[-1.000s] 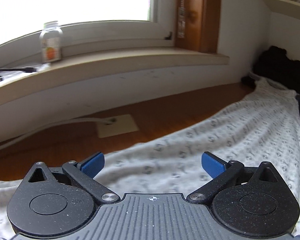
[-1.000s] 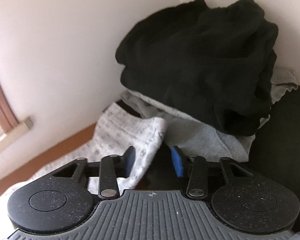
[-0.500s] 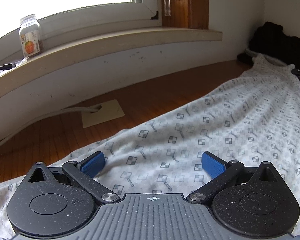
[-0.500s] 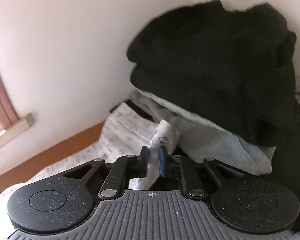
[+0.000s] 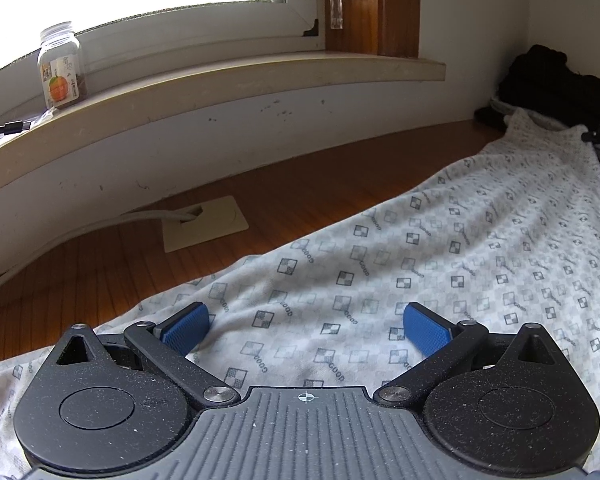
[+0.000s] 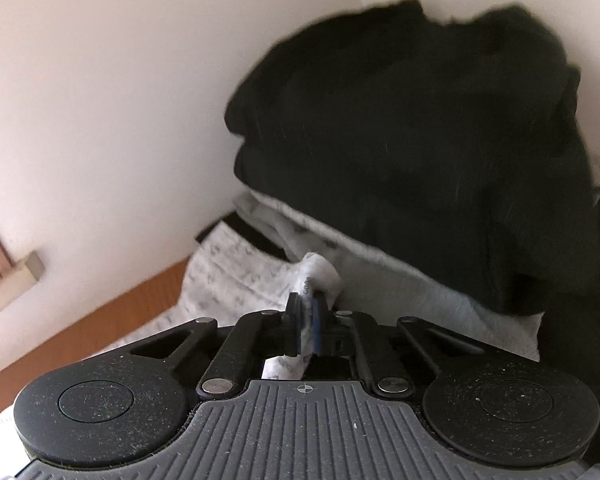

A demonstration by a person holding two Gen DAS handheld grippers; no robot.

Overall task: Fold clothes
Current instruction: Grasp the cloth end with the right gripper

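The patterned garment point(image 5: 440, 264) is a pale grey-white cloth printed with small dark checkered squares and short lettering in a repeating grid. It lies spread flat along the wooden bench point(image 5: 300, 192), running from the near edge toward the far right corner, where it narrows to a point. Shallow wrinkles cross its middle; its left border runs diagonally over bare wood.

The left tool point(image 5: 306, 330) sits low over the near end of the garment. Its blue pads point(image 5: 186, 328) stand wide apart, with cloth lying between them but not pinched.

The right tool point(image 6: 306, 318) is at the far corner of the bench. Its jaws are drawn together and clamped on a bunched fold of the patterned garment point(image 6: 314, 276), which bulges out just beyond the pads. The rest of that end of the garment lies flat to the left of the tool.

A black clothes pile point(image 6: 420, 140) is heaped against the wall in the far right corner, resting on a light grey garment point(image 6: 400, 292) that lies just beside the clamped fold.

Along the far edge of the bench runs a windowsill point(image 5: 220, 92) carrying a clear jar point(image 5: 60, 68) with an orange label. A beige cable plate point(image 5: 204, 222) is set into the bench near the wall, clear of the garment.
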